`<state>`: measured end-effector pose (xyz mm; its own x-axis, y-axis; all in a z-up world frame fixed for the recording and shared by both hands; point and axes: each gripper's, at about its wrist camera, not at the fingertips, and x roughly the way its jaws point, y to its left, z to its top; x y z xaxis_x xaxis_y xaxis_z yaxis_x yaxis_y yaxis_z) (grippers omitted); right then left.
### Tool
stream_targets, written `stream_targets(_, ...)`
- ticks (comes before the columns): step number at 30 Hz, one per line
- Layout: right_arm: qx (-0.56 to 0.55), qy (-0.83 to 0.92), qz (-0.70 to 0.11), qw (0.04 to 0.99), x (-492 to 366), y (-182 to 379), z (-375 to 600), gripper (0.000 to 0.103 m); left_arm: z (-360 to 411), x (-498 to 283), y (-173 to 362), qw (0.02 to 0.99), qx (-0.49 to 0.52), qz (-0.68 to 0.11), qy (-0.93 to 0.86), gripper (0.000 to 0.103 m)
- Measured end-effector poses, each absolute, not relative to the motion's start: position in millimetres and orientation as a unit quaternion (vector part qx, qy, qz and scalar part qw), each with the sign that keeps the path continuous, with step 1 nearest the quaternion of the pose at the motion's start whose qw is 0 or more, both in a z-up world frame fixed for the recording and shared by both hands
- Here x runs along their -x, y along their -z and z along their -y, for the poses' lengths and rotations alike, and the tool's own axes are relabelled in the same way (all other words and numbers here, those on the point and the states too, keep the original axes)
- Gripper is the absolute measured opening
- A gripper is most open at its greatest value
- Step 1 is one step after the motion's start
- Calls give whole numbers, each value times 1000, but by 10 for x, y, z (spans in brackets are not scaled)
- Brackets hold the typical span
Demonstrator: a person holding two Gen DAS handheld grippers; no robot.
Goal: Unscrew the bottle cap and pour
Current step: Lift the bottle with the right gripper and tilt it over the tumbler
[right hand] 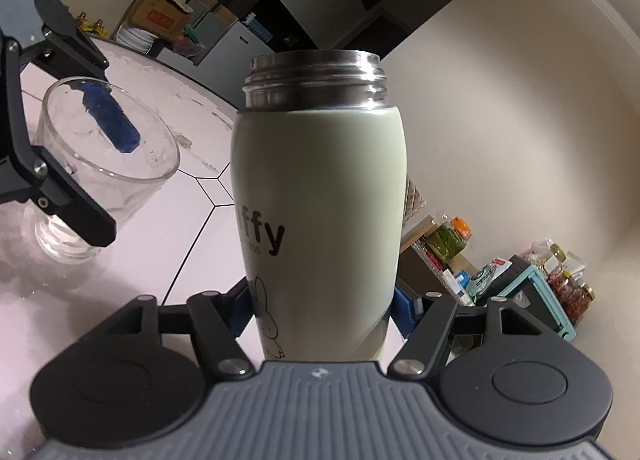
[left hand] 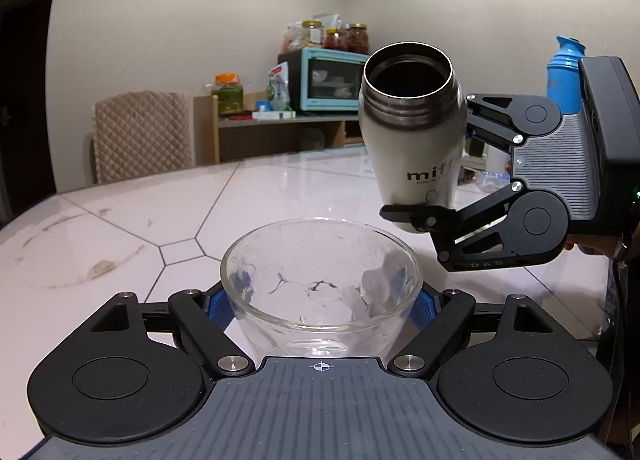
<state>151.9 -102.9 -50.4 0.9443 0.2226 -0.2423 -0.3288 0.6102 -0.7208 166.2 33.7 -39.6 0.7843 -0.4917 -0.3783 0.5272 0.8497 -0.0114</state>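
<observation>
Left wrist view is showing the pouring step about to begin: the cap is already off, and the open steel mouth of the pale green Miffy thermos bottle (left hand: 412, 132) is facing toward the camera, tilted only a little. The right hand-held gripper (left hand: 436, 164) is pinching this bottle low on its body and is holding it in the air, above and just to the right of the glass cup (left hand: 320, 280). No liquid is leaving the mouth, and the cup is looking empty. The left hand-held gripper (left hand: 320, 308) is pinching the cup by its sides, with the blue pads (left hand: 218, 310) pressing on the glass, and the cup is standing on the white tiled bench (left hand: 120, 228). I judge that the next move is calling for bringing the bottle mouth over the cup rim and tipping the bottle much further, slowly, while the left one is keeping the cup steady. In the right wrist view the cup is sitting to the left of the bottle, well apart from its mouth.
</observation>
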Motion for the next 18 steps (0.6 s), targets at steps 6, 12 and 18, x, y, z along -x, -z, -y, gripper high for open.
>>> stream_targets(6,440,-154,-57,883,-1487,539,1003,70,-336,-1651,394,943,-48,-187,270,86)
stream_targets(12,465,-154,-49,870,-1484,582,968,70,-332,-1648,394,943,-48,-187,270,86)
stream_targets(18,485,-154,-44,860,-1476,629,940,70,-334,-1651,396,943,-48,-187,270,86)
